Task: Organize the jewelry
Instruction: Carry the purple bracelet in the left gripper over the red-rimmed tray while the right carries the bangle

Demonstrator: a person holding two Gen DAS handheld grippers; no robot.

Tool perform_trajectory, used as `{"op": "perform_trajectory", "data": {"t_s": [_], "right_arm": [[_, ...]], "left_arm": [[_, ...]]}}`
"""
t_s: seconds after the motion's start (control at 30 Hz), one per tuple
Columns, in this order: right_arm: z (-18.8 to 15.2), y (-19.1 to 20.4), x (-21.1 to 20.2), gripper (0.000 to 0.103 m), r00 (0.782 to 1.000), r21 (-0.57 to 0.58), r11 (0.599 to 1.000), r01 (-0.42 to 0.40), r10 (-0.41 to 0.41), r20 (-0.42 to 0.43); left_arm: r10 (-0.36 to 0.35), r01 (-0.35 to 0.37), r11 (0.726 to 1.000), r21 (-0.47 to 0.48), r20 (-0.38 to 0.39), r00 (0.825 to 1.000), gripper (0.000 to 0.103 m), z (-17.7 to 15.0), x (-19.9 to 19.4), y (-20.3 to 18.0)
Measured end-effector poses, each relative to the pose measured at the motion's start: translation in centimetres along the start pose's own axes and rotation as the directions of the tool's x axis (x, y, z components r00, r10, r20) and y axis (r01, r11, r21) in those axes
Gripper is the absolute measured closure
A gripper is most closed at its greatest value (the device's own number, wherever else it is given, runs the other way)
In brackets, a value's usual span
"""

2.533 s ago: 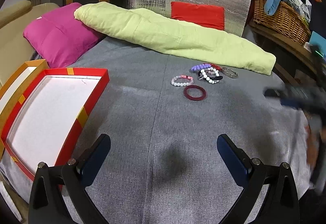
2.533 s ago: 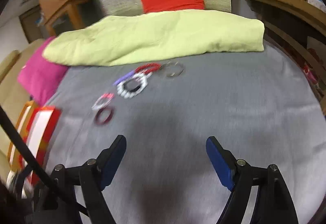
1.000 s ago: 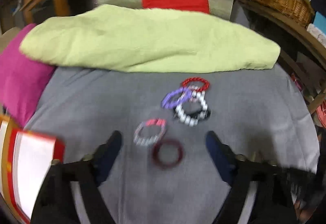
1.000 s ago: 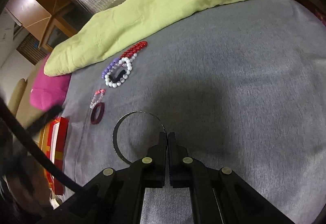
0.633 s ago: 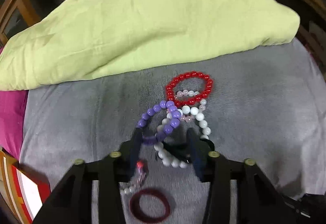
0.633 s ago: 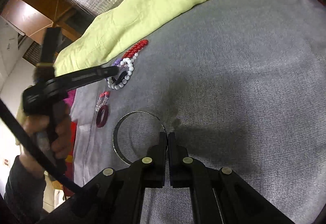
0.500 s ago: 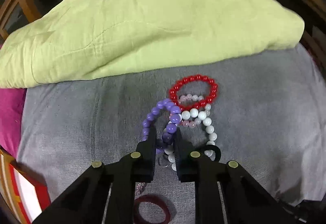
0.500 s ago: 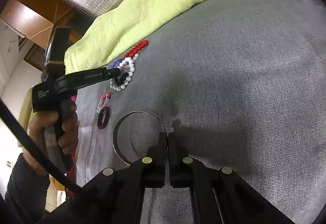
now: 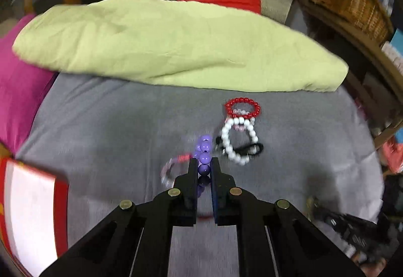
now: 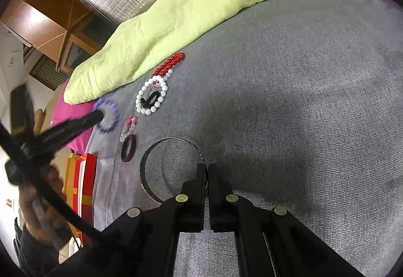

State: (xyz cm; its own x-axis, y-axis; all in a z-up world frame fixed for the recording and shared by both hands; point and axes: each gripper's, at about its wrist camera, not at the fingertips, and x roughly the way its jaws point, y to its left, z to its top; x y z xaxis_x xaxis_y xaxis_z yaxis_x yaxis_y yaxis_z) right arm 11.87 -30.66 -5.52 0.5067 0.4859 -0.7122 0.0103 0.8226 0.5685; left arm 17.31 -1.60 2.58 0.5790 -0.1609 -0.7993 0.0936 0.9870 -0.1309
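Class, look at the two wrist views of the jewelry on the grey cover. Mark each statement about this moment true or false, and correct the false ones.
1. The left tongs are shut on the purple bead bracelet. True.
2. The right tongs stand wide open with nothing in them. False: they are shut on the thin metal bangle.
3. The red bead bracelet lies nearest the green pillow. True.
4. The white bead bracelet lies inside the red-rimmed box. False: it lies on the grey cover, and the box stands apart from it.
5. The dark red ring lies on the cover, held by neither tongs. True.
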Motion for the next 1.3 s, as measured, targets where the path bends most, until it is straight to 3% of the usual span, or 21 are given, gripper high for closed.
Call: {"op": "perform_trajectory", "data": {"t_s": [0.23, 0.37, 0.6, 0.9, 1.1, 1.3], "right_arm": [[-0.4, 1.0, -0.4, 0.1, 1.0, -0.043, 0.999, 0.003, -0.003, 0.009], [-1.3, 1.8, -0.6, 0.1, 1.0, -0.077, 0.997, 0.019, -0.018, 0.006], [-3.8, 5.2, -0.6, 0.1, 0.999, -0.136, 0.99, 0.034, -0.037, -0.017], [-5.6, 16.7, 0.4, 0.1, 0.998, -0.294, 0.955, -0.039, 0.02, -0.066], [-6.7, 26.4, 3.4, 0.1, 0.993, -0.417, 0.905, -0.085, 0.044, -0.107], [-8.1, 32.2, 7.6, 0.1, 0.987, -0.472, 0.876, -0.095, 0.023, -0.157]], "left_arm": [[0.002, 0.002, 0.994, -0.109, 0.033, 0.999, 0.093, -5.6, -3.5, 2.7], [0.04, -0.033, 0.985, -0.168, 0.04, 0.998, 0.093, -8.7, -6.2, 4.9], [0.078, -0.051, 0.961, -0.273, 0.088, 0.993, 0.093, -10.5, -11.0, 11.5], [0.163, -0.099, 0.926, -0.363, 0.15, 0.975, 0.093, -12.1, -16.6, 20.5], [0.239, -0.174, 0.903, -0.394, 0.121, 0.963, 0.093, -13.6, -17.2, 25.4], [0.268, -0.204, 0.884, -0.42, 0.1, 0.958, 0.093, -14.0, -16.5, 28.1]]}}
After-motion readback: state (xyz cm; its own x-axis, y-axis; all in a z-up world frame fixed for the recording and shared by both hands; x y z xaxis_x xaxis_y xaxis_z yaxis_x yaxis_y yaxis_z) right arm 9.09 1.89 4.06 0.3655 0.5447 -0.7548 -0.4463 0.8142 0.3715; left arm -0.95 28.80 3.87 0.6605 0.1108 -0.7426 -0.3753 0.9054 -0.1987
